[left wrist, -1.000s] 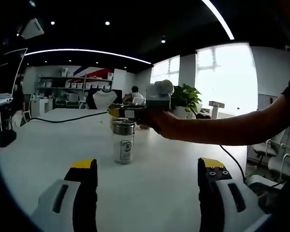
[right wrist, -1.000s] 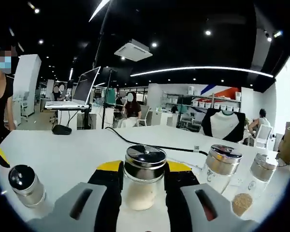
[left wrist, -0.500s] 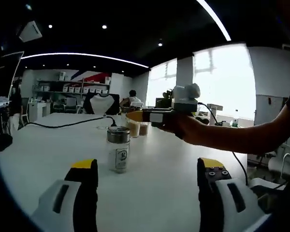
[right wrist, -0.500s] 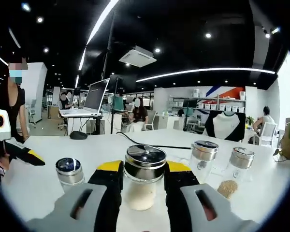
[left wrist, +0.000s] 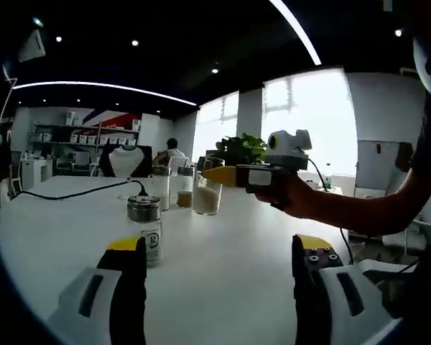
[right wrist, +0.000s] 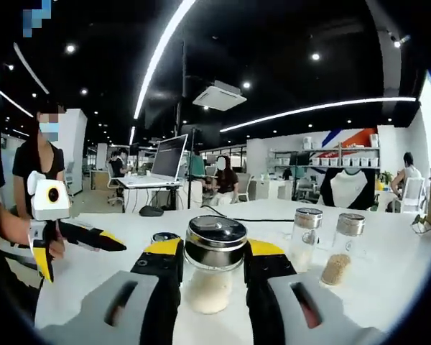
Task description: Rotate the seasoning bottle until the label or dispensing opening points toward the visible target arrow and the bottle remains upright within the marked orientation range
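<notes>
The right gripper (right wrist: pixel 212 284) has its yellow-tipped jaws pinching the seasoning bottle (right wrist: pixel 214 269) at the glass body just under the metal cap, one jaw on each side. The bottle stands upright between them, pale powder in its lower half. Gripping below the cap leaves the dispensing top in sight and keeps the axis vertical, which suits turning it about its own axis. Whether its base rests on the white table (right wrist: pixel 388 287) or is lifted clear I cannot tell from the right gripper view; in the left gripper view the held bottle (left wrist: pixel 207 195) seems low against the table.

Beyond the held bottle, to its right, two more shakers (right wrist: pixel 305 237) stand on the table, one with pale contents and one with brownish grains. To its left a dark-capped jar (right wrist: pixel 165 237) shows just past the jaw, and further left the left gripper (right wrist: pixel 86 237) hovers.

The left gripper's own jaws (left wrist: pixel 219 251) are spread wide with nothing between them, well apart from the held bottle; it looks parked as a spare. A small labelled jar (left wrist: pixel 145 228) stands beside its left jaw.

No target arrow or range marking can be made out, so how far the turn has come is uncertain.
</notes>
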Demonstrator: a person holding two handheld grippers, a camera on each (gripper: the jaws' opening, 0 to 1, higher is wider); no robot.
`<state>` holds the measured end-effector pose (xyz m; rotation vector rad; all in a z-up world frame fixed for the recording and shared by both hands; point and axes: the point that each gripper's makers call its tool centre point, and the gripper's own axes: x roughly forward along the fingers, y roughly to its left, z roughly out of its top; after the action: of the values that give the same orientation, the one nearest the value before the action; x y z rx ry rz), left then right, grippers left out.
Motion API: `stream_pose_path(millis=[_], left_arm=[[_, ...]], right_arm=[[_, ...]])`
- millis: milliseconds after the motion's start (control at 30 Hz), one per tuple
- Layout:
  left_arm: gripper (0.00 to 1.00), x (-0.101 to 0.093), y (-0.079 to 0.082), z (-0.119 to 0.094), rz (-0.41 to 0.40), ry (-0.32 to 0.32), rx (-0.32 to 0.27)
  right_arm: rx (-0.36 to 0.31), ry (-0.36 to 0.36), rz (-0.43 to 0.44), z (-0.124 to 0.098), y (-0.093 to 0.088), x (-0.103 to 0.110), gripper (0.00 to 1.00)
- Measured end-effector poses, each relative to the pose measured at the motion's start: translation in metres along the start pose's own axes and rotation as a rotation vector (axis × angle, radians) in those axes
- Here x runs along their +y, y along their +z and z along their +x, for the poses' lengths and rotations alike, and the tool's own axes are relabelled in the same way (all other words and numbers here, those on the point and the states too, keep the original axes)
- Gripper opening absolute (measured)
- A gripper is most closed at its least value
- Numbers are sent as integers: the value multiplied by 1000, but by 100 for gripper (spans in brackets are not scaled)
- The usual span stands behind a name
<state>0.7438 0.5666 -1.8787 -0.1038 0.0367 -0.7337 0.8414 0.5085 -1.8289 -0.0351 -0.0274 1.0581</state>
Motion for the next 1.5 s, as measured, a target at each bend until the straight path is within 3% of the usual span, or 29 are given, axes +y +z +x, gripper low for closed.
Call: stream_pose_path(millis=[233, 533, 700, 800, 833, 933, 1000, 1133, 1267, 1500], left_arm=[[73, -9, -1, 7, 43, -56, 21], [66, -16, -2, 15, 51, -110, 36], [64, -25, 1, 18, 80, -161, 25], [57, -34, 8, 19, 44, -213, -22], [56, -36, 6, 19, 38, -225, -11], [55, -38, 7, 22, 57, -225, -17], [51, -50, 11, 21, 10, -287, -38], [50, -56, 10, 23, 48, -309, -28], [50, -71, 9, 21, 54, -396, -21], [48, -84, 8, 19, 68, -471, -25]], right_arm=[[-76, 106, 22, -19, 22, 37, 31], [-82, 206, -31, -24, 33, 71, 31], [-81, 267, -36, -28, 32, 87, 31], [-77, 307, -29, -32, 30, 95, 31], [-76, 317, -29, -33, 30, 97, 31], [-56, 364, -31, -36, 25, 105, 31], [-53, 389, -40, -38, 23, 110, 31], [-54, 455, -23, -42, 20, 119, 31], [-65, 500, -12, -46, 21, 125, 31], [-45, 604, 43, -54, 14, 139, 31]])
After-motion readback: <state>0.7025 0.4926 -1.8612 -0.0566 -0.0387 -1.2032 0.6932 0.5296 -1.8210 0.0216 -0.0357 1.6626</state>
